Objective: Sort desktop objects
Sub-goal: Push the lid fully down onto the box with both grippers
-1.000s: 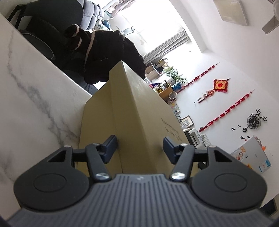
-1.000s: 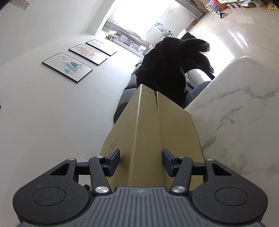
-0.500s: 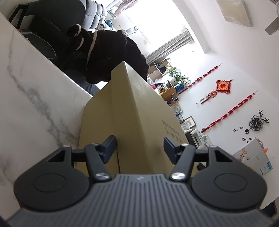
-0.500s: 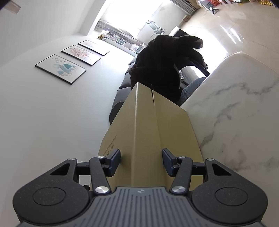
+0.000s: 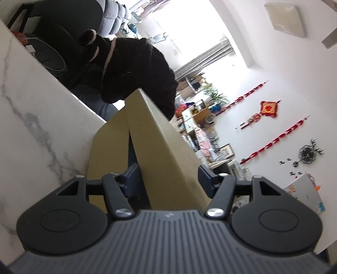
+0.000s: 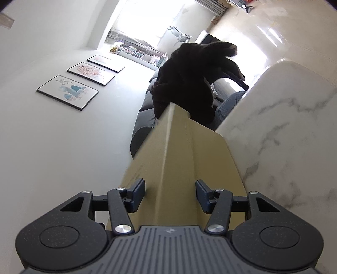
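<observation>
Left wrist view: cardboard box point(image 5: 164, 160) lay on marble worktop point(image 5: 42, 130), edge flap raised between fingers of left hand-held gripper point(image 5: 167, 176), which pinched flap. Cardboard probably light, stiff, creasable.

Right wrist view: right hand-held gripper point(image 6: 170, 195) clamped opposite box ridge point(image 6: 181, 160); best hold judged at folded edge, near corner.

A white marble tabletop point(image 5: 31, 130) with grey veins runs along one side, and a person in dark fluffy clothes point(image 5: 134, 69) sits at its far edge. Behind, bright daylight comes through a large window point(image 6: 147, 19) onto a glossy pale floor point(image 6: 284, 27). One white wall carries three framed pictures point(image 6: 80, 82) above a grey sofa point(image 6: 143, 126); the other has red hanging decorations point(image 5: 269, 109) and crowded shelves point(image 5: 198, 113).
</observation>
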Demonstrator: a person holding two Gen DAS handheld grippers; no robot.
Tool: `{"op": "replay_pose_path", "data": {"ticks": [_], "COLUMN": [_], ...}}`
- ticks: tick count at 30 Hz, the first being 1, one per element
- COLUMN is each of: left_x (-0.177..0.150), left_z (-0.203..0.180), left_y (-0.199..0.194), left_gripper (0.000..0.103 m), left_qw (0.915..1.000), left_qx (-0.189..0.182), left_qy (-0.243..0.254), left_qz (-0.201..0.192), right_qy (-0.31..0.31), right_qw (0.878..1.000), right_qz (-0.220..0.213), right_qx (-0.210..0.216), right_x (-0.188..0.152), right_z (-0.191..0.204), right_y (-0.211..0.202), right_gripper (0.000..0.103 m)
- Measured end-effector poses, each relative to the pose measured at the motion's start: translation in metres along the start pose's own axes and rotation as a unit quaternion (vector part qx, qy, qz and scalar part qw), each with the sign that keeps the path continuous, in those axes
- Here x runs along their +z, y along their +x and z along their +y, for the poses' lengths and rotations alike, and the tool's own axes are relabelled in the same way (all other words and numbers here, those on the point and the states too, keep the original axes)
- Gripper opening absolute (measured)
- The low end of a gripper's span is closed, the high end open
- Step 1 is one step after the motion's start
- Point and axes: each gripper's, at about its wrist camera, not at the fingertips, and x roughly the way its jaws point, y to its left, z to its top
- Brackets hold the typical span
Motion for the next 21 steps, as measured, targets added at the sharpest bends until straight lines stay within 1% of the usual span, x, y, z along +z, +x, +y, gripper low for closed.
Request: {"op": "replay_pose_path", "data": {"ticks": [2,4,11,17,21], "left_x": [-0.001,-0.003,-0.014,-0.022,-0.026], "left_z": [0.001,0.005,0.009,0.008,0.010], "left_y": [-0.001,-0.003,-0.011,-0.017,-0.021], "left_gripper": [0.059,0.059,0.058,0.057,0.057], "left_qw": [1.0000,1.0000,1.0000,0.9998,0.9997], "left_qx": [0.002,0.003,-0.001,0.008,0.007], "left_qy": [0.003,-0.003,0.003,0.020,0.022], "left_qz": [-0.001,0.001,0.001,0.004,0.006], "right_qy": [0.007,-0.001,-0.029,-0.040,-0.054], "right_qw": [1.000,1.000,1.000,0.999,0.998], "right_qz": [0.002,0.002,0.004,0.007,0.006], "right_qx": [0.009,0.006,-0.005,-0.006,-0.016], "right_x": [-0.002,-0.003,-0.009,-0.018,-0.024], "right_z": [-0.004,-0.002,0.008,0.004,0.004], "right_y": [-0.001,-0.001,-0.008,-0.014,-0.014], "right_gripper": [0.056,0.056,0.057,0.057,0.057]}}
